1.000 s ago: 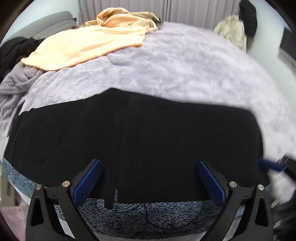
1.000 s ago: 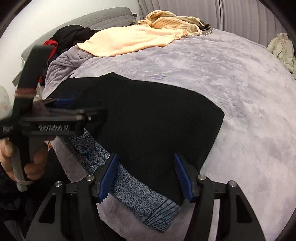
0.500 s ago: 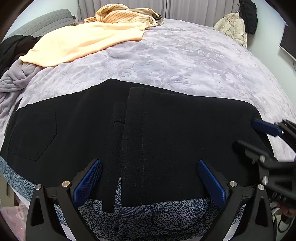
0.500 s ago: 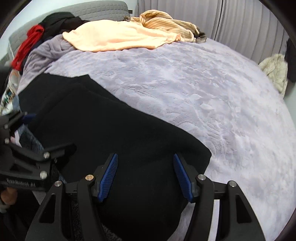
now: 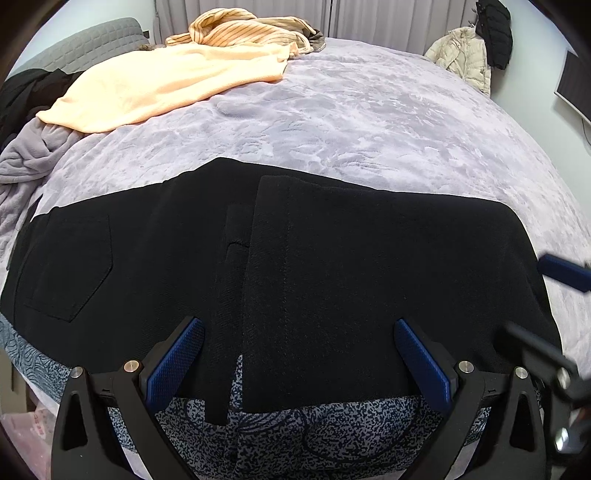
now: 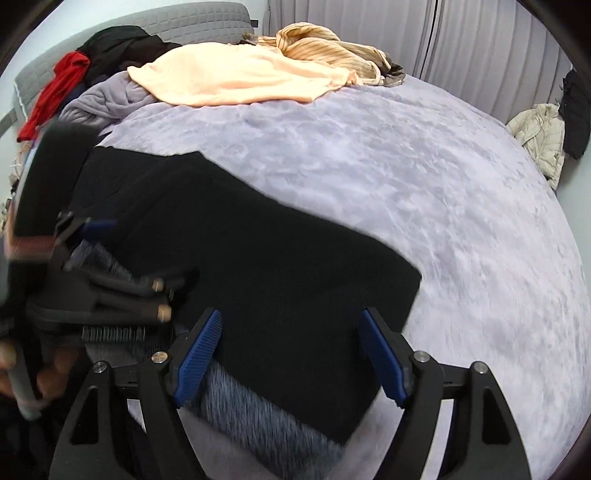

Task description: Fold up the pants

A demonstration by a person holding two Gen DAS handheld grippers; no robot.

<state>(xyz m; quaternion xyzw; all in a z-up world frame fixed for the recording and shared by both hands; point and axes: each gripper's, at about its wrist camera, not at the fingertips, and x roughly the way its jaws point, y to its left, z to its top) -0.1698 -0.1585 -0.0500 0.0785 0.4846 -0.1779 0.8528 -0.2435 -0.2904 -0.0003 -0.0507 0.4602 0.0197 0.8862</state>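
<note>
The bed [image 5: 369, 110], under a lilac plush cover, takes up most of both views. At its far end lie a peach blanket [image 5: 166, 81] and a striped garment [image 5: 236, 26]; a grey fleece [image 5: 22, 155] is bunched at the left edge in the left wrist view. A blue-grey patterned throw [image 5: 295, 428] sits at the near edge, partly under the task item.

The black pants [image 5: 295, 258] lie flat across the near part of the bed, with a back pocket showing at the left end and one layer already laid over the right portion; its hem edge runs front to back near the middle.

The left tool [image 5: 295, 362] hovers above the near edge of the pants, jaws wide apart, holding nothing. The right tool [image 6: 291, 354] hovers above the right end, jaws also apart and empty.

Judgement: one lengthwise or end fold appears done, and the work stands between folds. The next move likely calls for both tools to descend on one end of the pants, each pinching both layers at a corner, and carry that end across evenly so the stack stays square.

No brand, label or writing is legible in either view; the left tool's body is motion-blurred as seen from the right wrist.
</note>
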